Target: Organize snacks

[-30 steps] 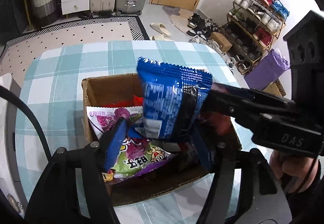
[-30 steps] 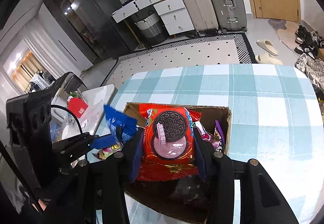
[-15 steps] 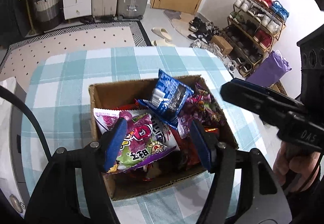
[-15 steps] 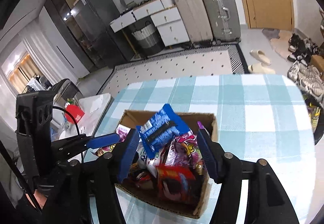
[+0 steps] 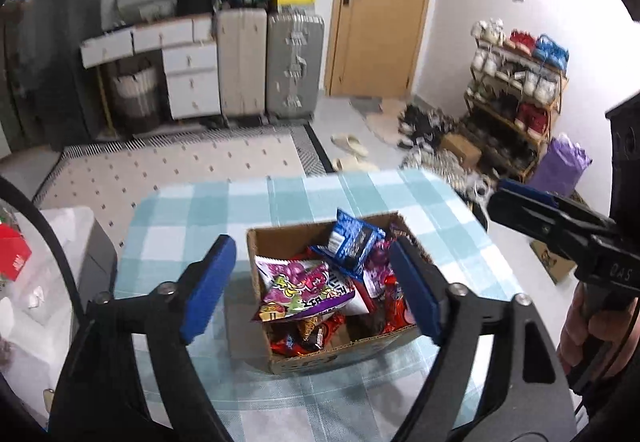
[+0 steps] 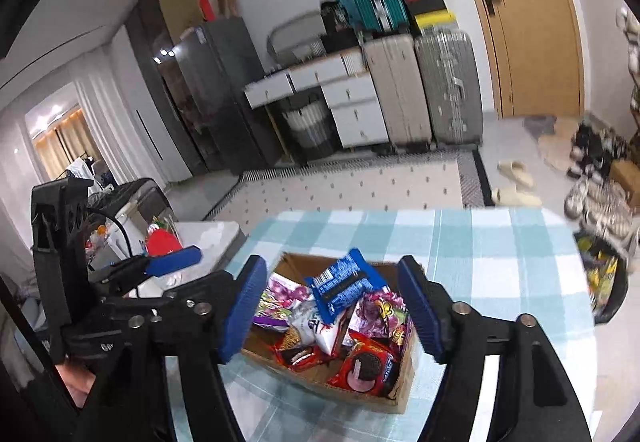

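Snack-filled box (image 5: 280, 358) lies below both empty, just-opening claws.

One cardboard box (image 5: 280, 242) sits on one checked table (image 5: 192, 210), with snack packets heaped inside: one blue packet (image 5: 352, 242) on top, one purple-and-green one (image 5: 304, 290), two red cookie packets (image 6: 366, 366); the rest overlap too much to count. Two upright suitcases (image 5: 294, 66) stand by one wooden door (image 5: 384, 6)

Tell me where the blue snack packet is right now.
In both wrist views the blue snack packet lies atop the pile inside the cardboard box, near its far wall, above the purple candy bag.
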A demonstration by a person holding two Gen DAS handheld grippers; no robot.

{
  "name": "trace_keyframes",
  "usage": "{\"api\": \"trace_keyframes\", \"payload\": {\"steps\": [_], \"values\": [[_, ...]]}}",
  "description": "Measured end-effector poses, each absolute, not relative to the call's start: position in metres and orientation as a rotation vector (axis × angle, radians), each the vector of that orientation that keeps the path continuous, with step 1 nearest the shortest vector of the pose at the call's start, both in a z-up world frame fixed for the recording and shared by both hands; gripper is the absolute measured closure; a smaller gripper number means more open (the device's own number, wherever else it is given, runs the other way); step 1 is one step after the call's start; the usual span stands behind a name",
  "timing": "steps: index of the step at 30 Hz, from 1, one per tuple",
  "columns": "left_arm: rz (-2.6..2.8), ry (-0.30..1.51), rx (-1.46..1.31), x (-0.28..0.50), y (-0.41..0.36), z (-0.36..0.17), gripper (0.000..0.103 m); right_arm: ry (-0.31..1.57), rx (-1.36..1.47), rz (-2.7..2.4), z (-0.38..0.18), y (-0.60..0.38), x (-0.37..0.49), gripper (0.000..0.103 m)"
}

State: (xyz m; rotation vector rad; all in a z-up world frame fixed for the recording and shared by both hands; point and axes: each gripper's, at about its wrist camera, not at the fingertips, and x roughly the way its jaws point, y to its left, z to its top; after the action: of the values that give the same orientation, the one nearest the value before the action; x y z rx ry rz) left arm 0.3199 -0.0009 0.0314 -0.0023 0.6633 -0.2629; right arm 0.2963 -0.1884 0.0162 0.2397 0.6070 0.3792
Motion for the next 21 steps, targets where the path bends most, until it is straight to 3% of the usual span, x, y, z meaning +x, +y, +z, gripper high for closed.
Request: {"api": "trace_keyframes", "payload": {"steps": [3,5,9,12,15,18,21], "values": [[-0.246,0.623,-0.009,0.296,0.007,0.047,0.023,0.545,0.229,0.385,0.028,-0.191,0.272,0.026],[-0.229,0.601,-0.007,0.281,0.012,0.055,0.022,0.514,0.225,0.389,0.032,-0.193,0.255,0.016],[-0.191,0.556,-0.016,0.253,0.023,0.066,0.017,0.451,0.209,0.402,0.039,-0.197,0.221,0.012],[-0.189,0.524,-0.005,0.227,0.026,0.070,0.015,0.413,0.208,0.404,0.039,-0.200,0.199,0.004],[-0.171,0.501,0.012,0.204,0.029,0.069,0.011,0.379,0.195,0.396,0.037,-0.202,0.179,0.002],[-0.146,0.456,0.006,0.178,0.035,0.064,0.000,0.348,0.189,0.388,0.030,-0.204,0.159,0.001],[-0.121,0.415,0.015,0.157,0.040,0.057,0.000,0.328,0.172,0.361,0.018,-0.205,0.141,0.001]]}}
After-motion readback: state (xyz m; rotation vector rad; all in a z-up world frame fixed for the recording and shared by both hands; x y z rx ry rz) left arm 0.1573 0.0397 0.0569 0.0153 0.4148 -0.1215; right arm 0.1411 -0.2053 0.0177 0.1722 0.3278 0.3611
